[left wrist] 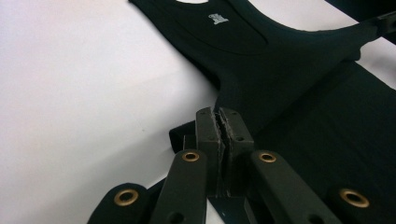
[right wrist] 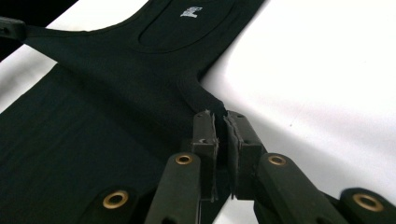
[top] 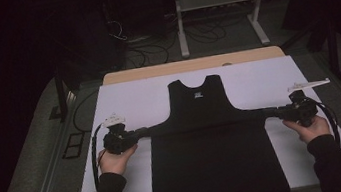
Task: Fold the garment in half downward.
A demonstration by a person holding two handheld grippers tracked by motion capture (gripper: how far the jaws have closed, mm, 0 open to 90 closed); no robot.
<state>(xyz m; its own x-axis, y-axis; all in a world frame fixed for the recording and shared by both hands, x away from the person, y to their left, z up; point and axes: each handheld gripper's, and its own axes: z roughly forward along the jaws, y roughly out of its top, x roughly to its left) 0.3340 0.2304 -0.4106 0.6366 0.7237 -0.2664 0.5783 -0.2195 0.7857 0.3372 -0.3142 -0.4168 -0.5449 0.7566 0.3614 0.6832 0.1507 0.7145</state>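
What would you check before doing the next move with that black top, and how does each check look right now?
1. Left gripper shut on the black top: ok.
2. Right gripper shut on its side corner: ok.
3. Fabric pulled taut between both grippers: ok.
4. Top lies on the white sheet: ok at the neck end; its lower edge overhangs the front.
5. Folded layer lies flat without wrinkles: cannot tell.

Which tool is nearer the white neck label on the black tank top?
Neither clearly: about equal. The left tool pinches the top's left side, the right tool its right side, with the label roughly midway between them, farther up the table.
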